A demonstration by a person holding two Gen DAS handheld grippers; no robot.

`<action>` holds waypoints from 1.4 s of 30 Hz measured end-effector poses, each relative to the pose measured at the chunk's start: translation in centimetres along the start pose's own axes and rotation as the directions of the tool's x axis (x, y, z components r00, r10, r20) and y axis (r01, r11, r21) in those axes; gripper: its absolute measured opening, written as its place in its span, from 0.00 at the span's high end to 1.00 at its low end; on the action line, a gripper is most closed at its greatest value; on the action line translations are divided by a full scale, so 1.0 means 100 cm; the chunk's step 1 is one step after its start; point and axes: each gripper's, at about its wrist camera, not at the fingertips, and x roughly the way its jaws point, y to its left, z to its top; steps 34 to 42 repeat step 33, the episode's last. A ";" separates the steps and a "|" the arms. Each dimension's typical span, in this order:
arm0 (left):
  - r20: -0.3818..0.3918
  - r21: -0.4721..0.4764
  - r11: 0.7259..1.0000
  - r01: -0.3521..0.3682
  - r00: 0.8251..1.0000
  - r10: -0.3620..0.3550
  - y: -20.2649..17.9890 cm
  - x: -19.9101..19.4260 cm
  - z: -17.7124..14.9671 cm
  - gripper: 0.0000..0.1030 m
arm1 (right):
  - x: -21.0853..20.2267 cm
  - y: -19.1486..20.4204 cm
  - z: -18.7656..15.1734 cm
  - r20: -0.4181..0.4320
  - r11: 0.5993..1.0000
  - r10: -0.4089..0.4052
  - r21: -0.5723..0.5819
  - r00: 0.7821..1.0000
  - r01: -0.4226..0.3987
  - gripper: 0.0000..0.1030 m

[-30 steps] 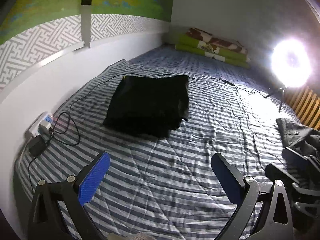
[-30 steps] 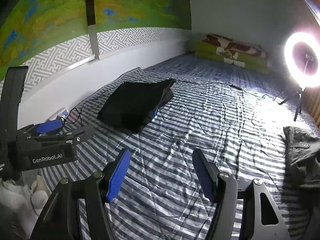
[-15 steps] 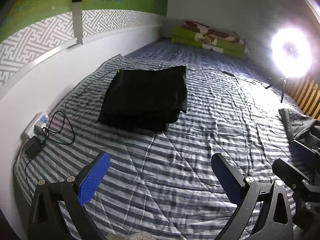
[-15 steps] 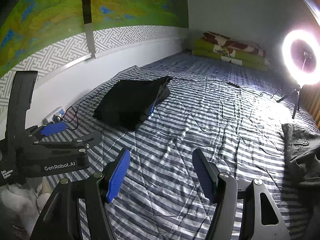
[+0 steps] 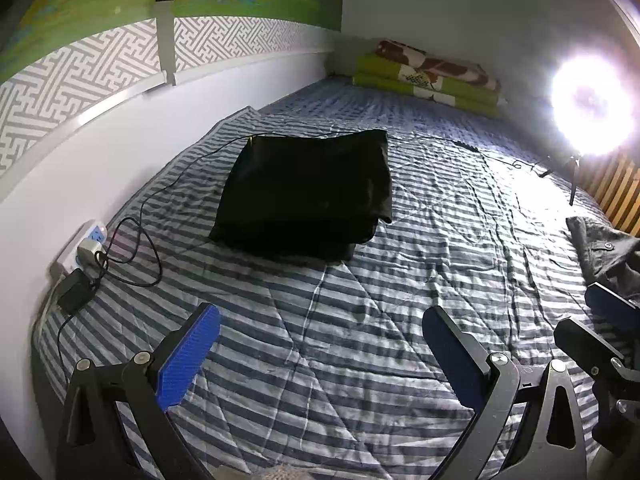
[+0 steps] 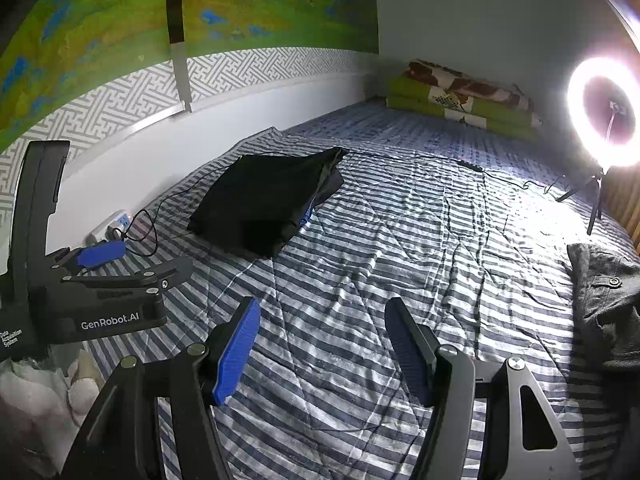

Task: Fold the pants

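Observation:
Black pants (image 5: 306, 192) lie folded into a thick rectangle on the striped bedspread (image 5: 320, 340), toward the wall; the right wrist view shows the same pants (image 6: 264, 204) from the side, with layered edges at their right end. My left gripper (image 5: 320, 340) hovers open over bare bedspread, well short of the pants, nothing between its blue pads. My right gripper (image 6: 320, 340) is open too, above the stripes. The left gripper's body (image 6: 100, 300) shows at the left of the right wrist view.
A dark grey garment (image 6: 608, 304) lies crumpled at the right edge of the bed. A power strip (image 5: 82, 246) with plugs and a looping black cable (image 5: 136, 252) sits by the white wall. A lit ring light (image 6: 604, 112) on a tripod and folded green bedding (image 5: 428, 76) stand at the far end.
The left wrist view has shifted slightly, so the folded pants sit a little differently in it. The pants and the right gripper have not moved.

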 end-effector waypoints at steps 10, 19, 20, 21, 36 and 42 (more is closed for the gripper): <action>-0.008 -0.029 1.000 0.003 1.000 -0.003 0.009 0.000 -0.002 0.00 | 0.002 0.002 -0.001 -0.004 1.000 0.005 0.003 1.000 -0.005 0.41; -0.012 -0.040 0.999 0.007 1.000 -0.007 0.010 0.001 -0.003 0.01 | 0.004 0.005 -0.002 -0.008 1.000 0.004 -0.006 1.000 -0.004 0.41; -0.013 -0.042 0.999 0.010 1.000 -0.011 0.011 0.001 -0.003 0.01 | 0.004 0.005 -0.002 -0.009 1.000 0.004 -0.006 1.000 -0.004 0.41; -0.016 -0.044 0.999 0.012 1.000 -0.013 0.011 0.001 -0.003 0.01 | 0.004 0.005 -0.002 -0.009 1.000 0.003 -0.006 1.000 -0.003 0.41; -0.024 -0.046 0.998 0.034 0.999 -0.035 0.009 0.004 -0.004 0.01 | 0.008 0.007 -0.007 -0.024 1.000 0.001 -0.008 1.000 -0.001 0.41; -0.024 -0.046 0.998 0.034 0.999 -0.035 0.009 0.004 -0.004 0.01 | 0.008 0.007 -0.007 -0.024 1.000 0.001 -0.008 1.000 -0.001 0.41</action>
